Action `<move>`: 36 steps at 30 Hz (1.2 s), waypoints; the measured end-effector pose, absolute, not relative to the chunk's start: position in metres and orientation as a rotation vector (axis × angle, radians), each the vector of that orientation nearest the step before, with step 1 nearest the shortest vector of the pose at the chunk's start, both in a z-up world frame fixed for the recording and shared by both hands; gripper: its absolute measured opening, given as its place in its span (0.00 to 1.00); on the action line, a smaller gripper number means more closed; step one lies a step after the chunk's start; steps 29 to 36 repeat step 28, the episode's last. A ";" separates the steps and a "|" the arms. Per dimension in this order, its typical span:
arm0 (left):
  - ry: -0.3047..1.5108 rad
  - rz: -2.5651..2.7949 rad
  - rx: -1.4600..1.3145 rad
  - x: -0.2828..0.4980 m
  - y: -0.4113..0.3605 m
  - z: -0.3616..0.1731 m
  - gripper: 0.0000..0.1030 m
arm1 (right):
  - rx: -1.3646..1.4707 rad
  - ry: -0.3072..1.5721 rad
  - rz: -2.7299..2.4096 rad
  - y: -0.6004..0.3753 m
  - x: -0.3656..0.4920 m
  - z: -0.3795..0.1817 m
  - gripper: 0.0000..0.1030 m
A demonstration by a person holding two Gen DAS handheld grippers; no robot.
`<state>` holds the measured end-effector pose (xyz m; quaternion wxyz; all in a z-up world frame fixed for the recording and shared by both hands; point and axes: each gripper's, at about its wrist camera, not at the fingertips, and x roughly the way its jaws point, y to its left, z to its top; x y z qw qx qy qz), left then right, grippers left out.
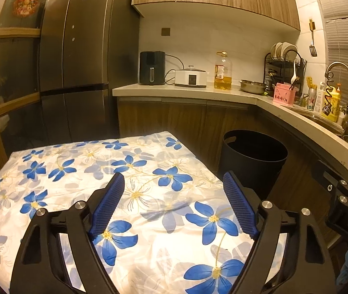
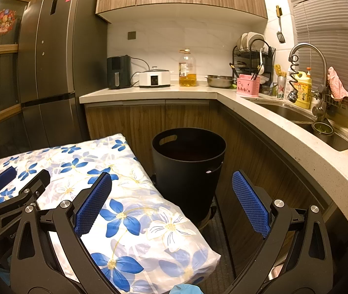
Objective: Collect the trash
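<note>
Plainly, we have no trash in sight yet: the white cloth printed with blue flowers (image 1: 134,196), which fills the lower middle of the left wrist view, lies bare, and nothing loose shows on it in either view. The round black plastic bin with cut-out handles (image 2: 188,166) stands at the centre of the right wrist view, just beside the cloth's right edge and below the pale speckled stone countertop (image 2: 259,112). Its inside is too dark for us to tell whether anything lies within.

Our left gripper (image 1: 174,203) hangs over the cloth with its blue ribbed pads (image 1: 107,203) spread wide and nothing between them. Our right gripper (image 2: 171,203) is likewise wide apart and empty, straddling the cloth's edge and the bin at lower centre.

We judge that any scrap we find would be light and soft, easily crushed or slipping away, so we would pinch it across its bulkiest fold and not by a thin edge. The bin itself looks stiff and light; its smooth wall would slide between pads, so the handle slot (image 2: 167,139) at its upper left rim is the better hold.
</note>
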<state>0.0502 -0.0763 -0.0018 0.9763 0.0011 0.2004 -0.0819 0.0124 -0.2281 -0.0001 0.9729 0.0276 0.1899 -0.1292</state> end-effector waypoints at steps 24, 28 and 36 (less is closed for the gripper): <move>0.401 -0.140 0.022 0.048 -0.086 -0.004 0.94 | 0.062 0.381 -0.263 -0.231 0.012 -0.001 0.94; 0.401 -0.142 0.004 0.047 -0.083 -0.002 0.94 | 0.063 0.378 -0.261 -0.232 0.012 0.000 0.94; 0.401 -0.142 0.004 0.047 -0.083 -0.002 0.94 | 0.063 0.378 -0.261 -0.232 0.012 0.000 0.94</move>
